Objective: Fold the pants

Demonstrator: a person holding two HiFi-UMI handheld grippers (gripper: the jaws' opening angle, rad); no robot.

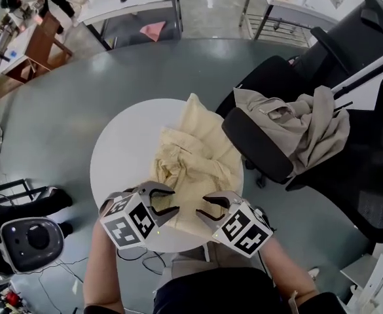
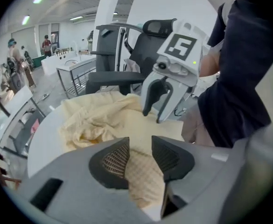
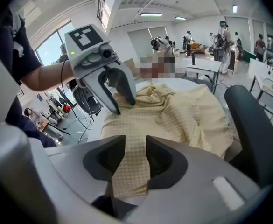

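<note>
Pale yellow checked pants (image 1: 198,156) lie crumpled on the round white table (image 1: 119,149), spreading from its middle to the near edge. My left gripper (image 1: 173,201) hangs over the pants' near edge with its jaws apart. In the left gripper view a hump of the cloth (image 2: 143,176) rises between the pads (image 2: 115,160), not clearly pinched. My right gripper (image 1: 201,207) sits just to the right, facing the left one, jaws parted over the flat cloth (image 3: 127,171). Each gripper shows in the other's view: the right gripper (image 2: 152,115), the left gripper (image 3: 123,106).
A black office chair (image 1: 256,142) stands against the table's right side, with a beige garment (image 1: 309,123) draped over it. A grey device (image 1: 31,241) sits on the floor at the near left. Desks and people are farther off.
</note>
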